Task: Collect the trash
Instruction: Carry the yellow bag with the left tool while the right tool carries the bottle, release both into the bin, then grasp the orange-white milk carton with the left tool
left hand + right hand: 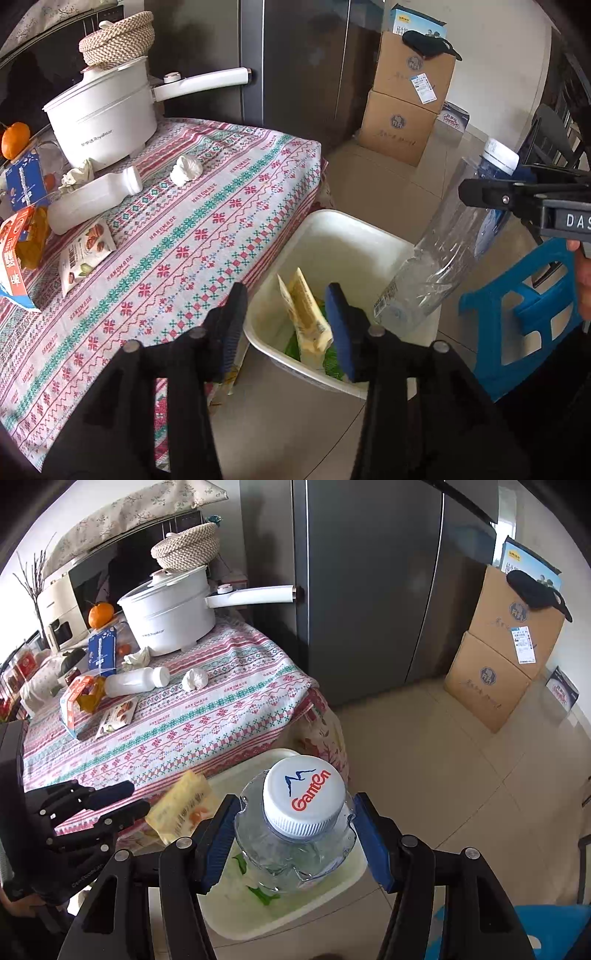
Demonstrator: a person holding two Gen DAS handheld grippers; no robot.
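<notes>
Hovering over the white bin (373, 236) at the table's (207, 221) corner, the left gripper (286, 328) stands spread, yellow wrapper (304, 314) dropping free; the right gripper (295, 834) pinches a clear bottle (303, 823) for dumping.

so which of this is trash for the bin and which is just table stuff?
Job:
- clear bottle, held in right gripper over white bin
- yellow wrapper, between the open jaws of left gripper
- crumpled tissue
- white bottle
- snack packet

Lying about:
- white pot
- orange
- cardboard boxes
- blue stool
</notes>
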